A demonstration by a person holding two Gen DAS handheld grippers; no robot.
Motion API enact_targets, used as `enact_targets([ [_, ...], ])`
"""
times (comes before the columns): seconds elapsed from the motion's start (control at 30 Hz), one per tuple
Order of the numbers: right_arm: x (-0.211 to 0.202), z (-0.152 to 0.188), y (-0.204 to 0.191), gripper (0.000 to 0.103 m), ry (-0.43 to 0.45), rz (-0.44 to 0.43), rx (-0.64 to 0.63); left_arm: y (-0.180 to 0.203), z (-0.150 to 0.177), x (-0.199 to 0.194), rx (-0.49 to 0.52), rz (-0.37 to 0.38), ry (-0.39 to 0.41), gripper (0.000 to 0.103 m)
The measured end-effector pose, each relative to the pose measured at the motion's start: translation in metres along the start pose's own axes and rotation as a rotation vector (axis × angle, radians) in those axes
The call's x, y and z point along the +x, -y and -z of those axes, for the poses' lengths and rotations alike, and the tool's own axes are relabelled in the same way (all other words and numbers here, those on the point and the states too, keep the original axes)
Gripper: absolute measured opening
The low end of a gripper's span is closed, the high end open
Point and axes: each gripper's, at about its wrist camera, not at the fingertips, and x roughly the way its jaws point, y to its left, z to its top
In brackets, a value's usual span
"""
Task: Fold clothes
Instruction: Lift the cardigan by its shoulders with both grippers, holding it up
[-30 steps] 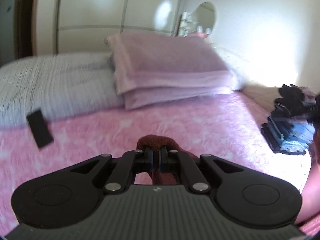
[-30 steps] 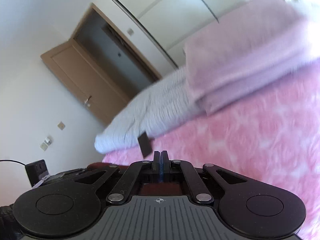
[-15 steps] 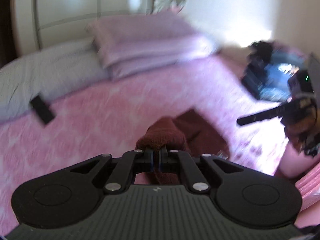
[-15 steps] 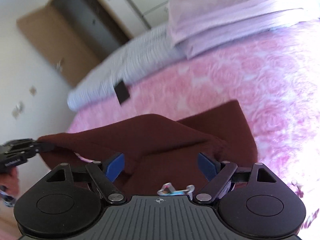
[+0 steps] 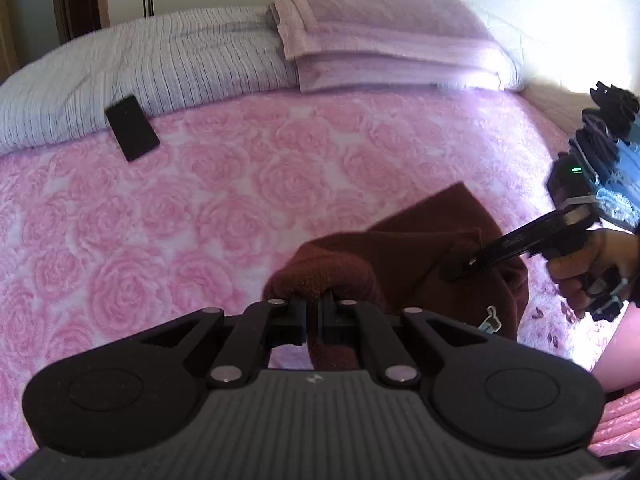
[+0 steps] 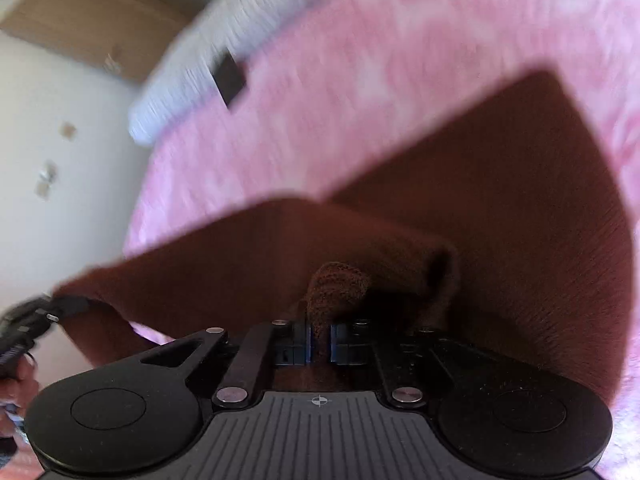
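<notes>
maroon garment [image 5: 432,248] lying partly on the pink rose-patterned bed [image 5: 200,208], its far flat part resting on the cover and its near edge lifted between 2 claws. left claw [image 5: 314,316], clenched on a bunched near-left corner of the cloth; fabric wraps over and hangs down between the closed fingers. right claw [image 6: 319,338], clenched on a second bunch of the same near edge, seen in the left wrist view as a dark tool reaching in from the right [image 5: 476,258]. the held edge runs roughly left to right between the 2 claws, so the garment's free body lies directly ahead of both, toward the far side of the bed; neither hand is clearly nearer to it. judged from this layout, the coming move turns on carrying that held edge forward over the flat part, both claws travelling together so the fold line stays square. a small metal fitting [image 5: 491,319] hangs at the near right of the cloth. black phone-like slab [image 5: 132,133] lies far left, well apart, beside the striped bedding [image 5: 140,68]; folded lilac blankets [image 5: 380,40] sit at the far end. the right wrist view is motion-blurred.
</notes>
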Motion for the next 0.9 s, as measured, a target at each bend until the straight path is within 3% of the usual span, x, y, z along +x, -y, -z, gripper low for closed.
enact_targets([
  [0.2,-0.127,0.024,-0.074,0.006,0.386,0.011,-0.098,-0.009,-0.031,-0.072,0.077,0.058,0.239,0.002],
  [0.33,-0.212,0.079,-0.154,0.006,0.647,0.055,-0.148,-0.001,-0.045,-0.148,0.152,0.12,0.416,0.002],
  [0.5,-0.274,0.153,-0.243,0.006,0.885,0.065,-0.196,0.015,-0.054,-0.25,0.239,0.165,0.593,0.002],
  [0.7,-0.327,0.182,-0.304,0.006,1.04,0.056,-0.265,0.027,-0.085,-0.315,0.277,0.162,0.68,0.002],
  [0.8,-0.343,0.177,-0.312,0.006,1.069,0.058,-0.305,0.032,-0.106,-0.315,0.254,0.16,0.679,0.003],
  [0.9,-0.334,0.147,-0.295,0.006,1.042,0.076,-0.308,0.037,-0.126,-0.28,0.23,0.136,0.63,0.003],
])
